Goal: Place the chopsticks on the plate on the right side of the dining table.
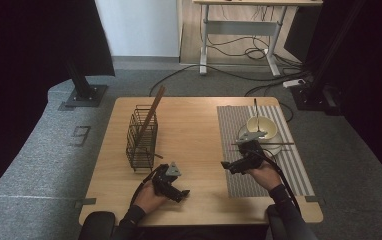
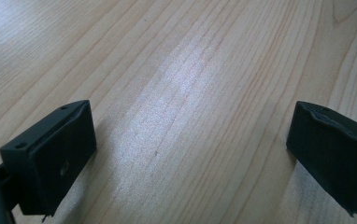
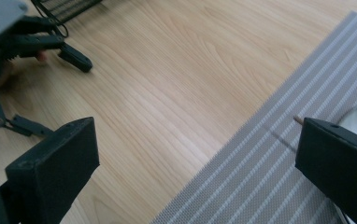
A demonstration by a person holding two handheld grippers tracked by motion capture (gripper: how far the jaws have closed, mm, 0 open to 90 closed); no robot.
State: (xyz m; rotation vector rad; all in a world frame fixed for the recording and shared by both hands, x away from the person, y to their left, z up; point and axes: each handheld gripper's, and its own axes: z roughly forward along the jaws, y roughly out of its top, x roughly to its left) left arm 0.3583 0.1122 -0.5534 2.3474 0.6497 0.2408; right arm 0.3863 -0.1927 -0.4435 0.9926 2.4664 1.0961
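Left hand-held gripper [image 1: 178, 192] released, jaws spread over bare worktop [image 1: 194, 130], grasping nothing. Right hand-held gripper [image 1: 230, 166] likewise released, at the left edge of the striped mat [image 1: 294, 165]. Chopstick [image 1: 264, 144] across the plate, just at 1 o'clock from it, untouched. Wire basket [image 1: 141, 137] at 11 o'clock from the left one.

The high view is looking forward and down over the whole wooden table [image 1: 194, 130]. The left gripper view is sitting close above bare tabletop, facing down. The right gripper view is looking from the striped placemat [image 3: 279, 154] toward the left gripper [image 3: 32, 44], sharing the mat's edge with the high view.
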